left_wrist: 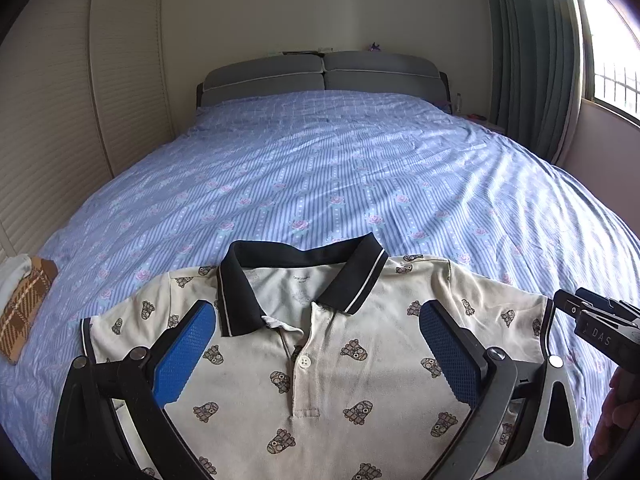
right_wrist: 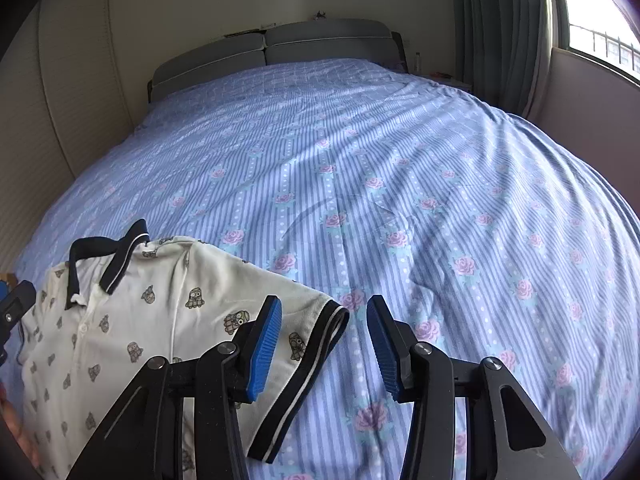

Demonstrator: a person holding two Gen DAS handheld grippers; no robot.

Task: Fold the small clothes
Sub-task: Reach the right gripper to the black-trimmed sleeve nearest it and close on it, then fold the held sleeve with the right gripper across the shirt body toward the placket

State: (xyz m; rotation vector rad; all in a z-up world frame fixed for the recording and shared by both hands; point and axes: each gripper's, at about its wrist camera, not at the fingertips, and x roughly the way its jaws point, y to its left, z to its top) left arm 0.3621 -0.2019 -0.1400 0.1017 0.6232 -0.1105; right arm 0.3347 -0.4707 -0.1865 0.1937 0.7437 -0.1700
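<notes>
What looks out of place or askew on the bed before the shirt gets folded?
Little stands out. The polo shirt lies flat, face up, collar spread open, top of the placket unbuttoned. A plaid cloth sits apart at the bed's left edge. The bedspread is lightly wrinkled. No damage or spills show.

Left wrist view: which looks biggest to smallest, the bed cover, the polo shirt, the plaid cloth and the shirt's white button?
1. Bed cover
2. Polo shirt, though nearness to the camera enlarges it
3. Plaid cloth, partly cut off at the frame's edge
4. White button
</notes>
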